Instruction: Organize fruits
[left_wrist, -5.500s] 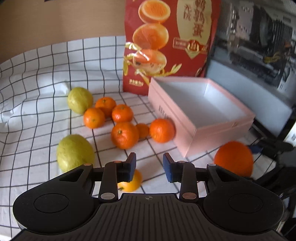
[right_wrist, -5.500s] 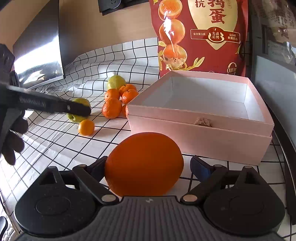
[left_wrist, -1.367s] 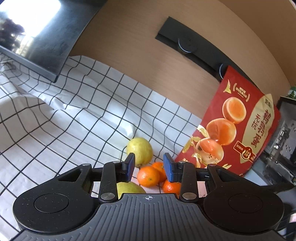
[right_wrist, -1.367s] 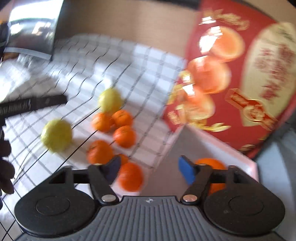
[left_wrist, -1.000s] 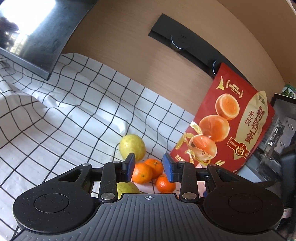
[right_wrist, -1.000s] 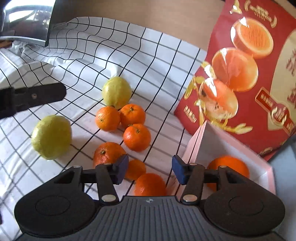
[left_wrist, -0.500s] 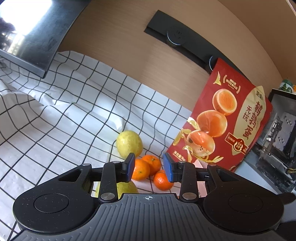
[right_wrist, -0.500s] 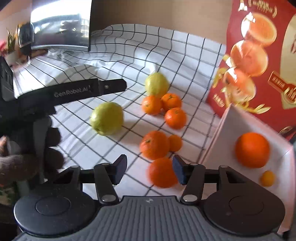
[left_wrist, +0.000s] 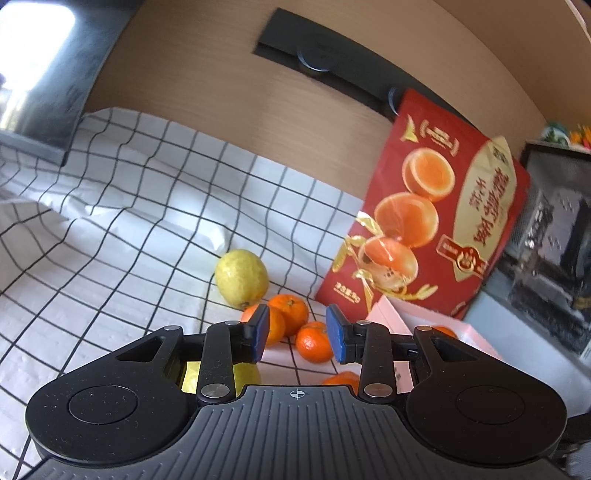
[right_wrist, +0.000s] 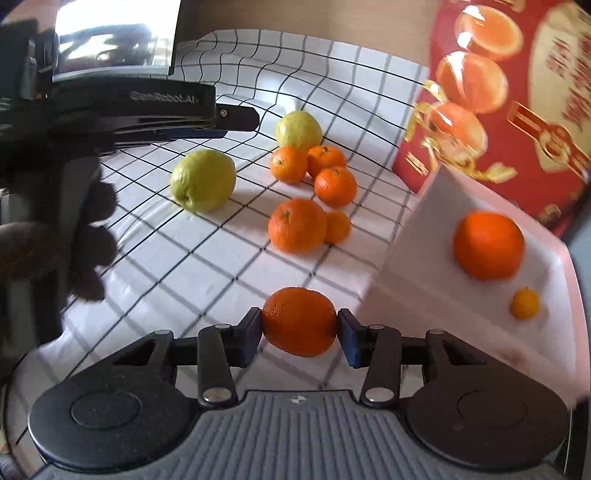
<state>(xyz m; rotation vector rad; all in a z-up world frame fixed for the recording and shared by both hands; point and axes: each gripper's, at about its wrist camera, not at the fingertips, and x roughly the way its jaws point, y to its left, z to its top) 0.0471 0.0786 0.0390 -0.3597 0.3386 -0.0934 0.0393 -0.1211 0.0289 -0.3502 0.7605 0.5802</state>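
In the right wrist view my right gripper (right_wrist: 300, 334) has its jaws closing, and both blue pads touch the sides of a tangerine (right_wrist: 299, 319) on the checked cloth beside the pink box (right_wrist: 413, 236). A large orange (right_wrist: 488, 245) and a tiny orange fruit (right_wrist: 524, 303) lie in the box. Several tangerines (right_wrist: 297, 225) and two yellow-green fruits (right_wrist: 203, 180) (right_wrist: 298, 129) lie on the cloth beyond. My left gripper (left_wrist: 297, 334) hovers open with nothing between its pads, above a yellow-green fruit (left_wrist: 242, 278) and tangerines (left_wrist: 291, 314).
A red snack bag (right_wrist: 517, 92) stands upright behind the box. A dark monitor (right_wrist: 114, 40) sits at the far left. A gloved hand (right_wrist: 55, 240) holds the left gripper body (right_wrist: 166, 107) over the left of the cloth. A wooden wall (left_wrist: 221, 92) backs the table.
The right gripper moved in on the nearest tangerine, and its jaws narrowed until the pads met it. The left gripper stayed in place, rolling slightly.
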